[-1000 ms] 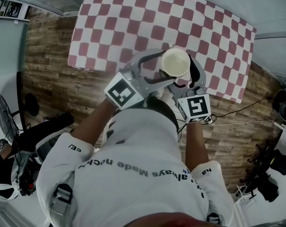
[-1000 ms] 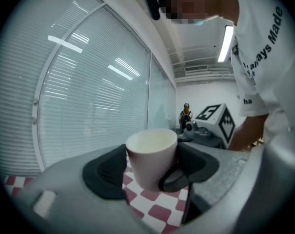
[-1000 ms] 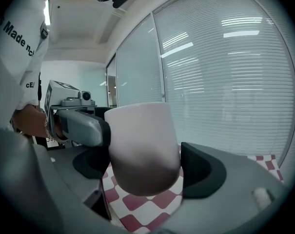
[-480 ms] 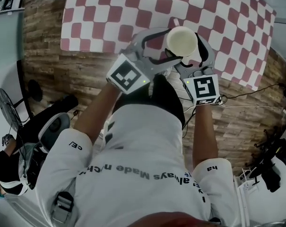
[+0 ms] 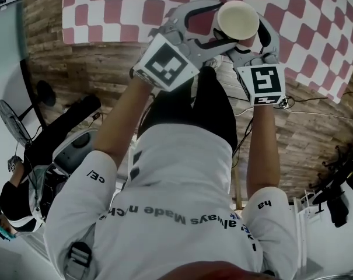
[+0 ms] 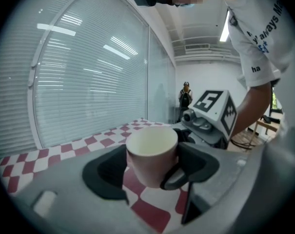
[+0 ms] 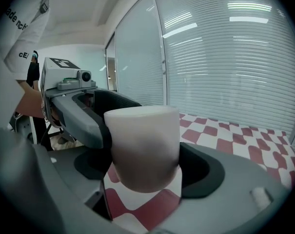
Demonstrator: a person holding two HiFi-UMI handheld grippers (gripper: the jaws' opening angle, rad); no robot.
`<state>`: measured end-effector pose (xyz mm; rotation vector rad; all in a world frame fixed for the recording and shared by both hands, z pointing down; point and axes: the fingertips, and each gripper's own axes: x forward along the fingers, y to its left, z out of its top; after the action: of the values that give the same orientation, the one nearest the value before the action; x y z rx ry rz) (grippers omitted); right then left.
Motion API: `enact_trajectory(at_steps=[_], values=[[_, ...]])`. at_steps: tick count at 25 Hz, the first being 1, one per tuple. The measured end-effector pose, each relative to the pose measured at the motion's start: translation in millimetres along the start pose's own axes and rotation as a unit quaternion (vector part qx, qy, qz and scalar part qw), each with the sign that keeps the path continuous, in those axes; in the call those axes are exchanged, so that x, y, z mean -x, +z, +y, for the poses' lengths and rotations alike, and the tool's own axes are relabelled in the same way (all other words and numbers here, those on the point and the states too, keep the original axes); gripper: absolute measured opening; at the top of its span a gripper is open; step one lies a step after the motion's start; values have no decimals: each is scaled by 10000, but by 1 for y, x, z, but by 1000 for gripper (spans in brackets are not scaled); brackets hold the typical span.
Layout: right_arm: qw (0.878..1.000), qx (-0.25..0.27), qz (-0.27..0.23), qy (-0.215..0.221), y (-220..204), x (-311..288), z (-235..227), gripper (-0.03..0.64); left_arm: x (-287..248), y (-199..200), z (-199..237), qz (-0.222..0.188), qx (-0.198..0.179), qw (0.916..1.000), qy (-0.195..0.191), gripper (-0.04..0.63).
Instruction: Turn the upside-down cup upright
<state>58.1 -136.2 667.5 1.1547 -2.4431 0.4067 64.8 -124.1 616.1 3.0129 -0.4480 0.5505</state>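
Note:
A cream paper cup (image 5: 238,19) stands upright, mouth up, in the air over the near edge of the red-and-white checked table (image 5: 118,10). My left gripper (image 5: 216,27) comes at it from the left and my right gripper (image 5: 247,35) from the near side. In the left gripper view the cup (image 6: 151,152) sits between my left gripper's (image 6: 152,165) dark pads, with the right gripper's finger (image 6: 175,177) curled under it. In the right gripper view the cup (image 7: 143,147) fills the gap of my right gripper (image 7: 145,156), whose jaws are closing onto it.
A wood-plank floor (image 5: 77,69) lies in front of the table. A fan (image 5: 13,124) stands at the left and cables (image 5: 316,112) trail at the right. A glass wall with blinds (image 7: 225,57) runs behind the table. A person (image 6: 186,96) stands far off.
Both grippers have sunk together toward the table with the cup between them, shifting up and right in the head view. The cup stays mouth up.

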Motion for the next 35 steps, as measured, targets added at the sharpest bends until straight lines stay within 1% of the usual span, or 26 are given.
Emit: enact_trajectory(at_steps=[3,11,16,19,23,30,35], values=[[10000,-13,64,21,-15,-8,1,420,-5,-15,0,72,62,10000,20,331],[9998,5,185,17,-43,-27,-1,419,-14,-47,3,170,68,9998,35,331],[9997,22,263,3,-58,-25,-4,417,-23,-57,-4,150,100,9998,43,331],[9995,41,314,-16,-64,-32,-8,417,-27,-64,0,145,114,9998,48,331],[9991,4,417,-24,-81,-33,-16,417,-41,-77,-3,201,192,9996,5,331],[9997,-43,259,-25,-81,-31,-17,417,-43,-72,-5,-52,150,9999,-13,331],[9996,1,288,-13,-86,-32,-13,417,-41,-78,-9,1,47,10000,3,330]])
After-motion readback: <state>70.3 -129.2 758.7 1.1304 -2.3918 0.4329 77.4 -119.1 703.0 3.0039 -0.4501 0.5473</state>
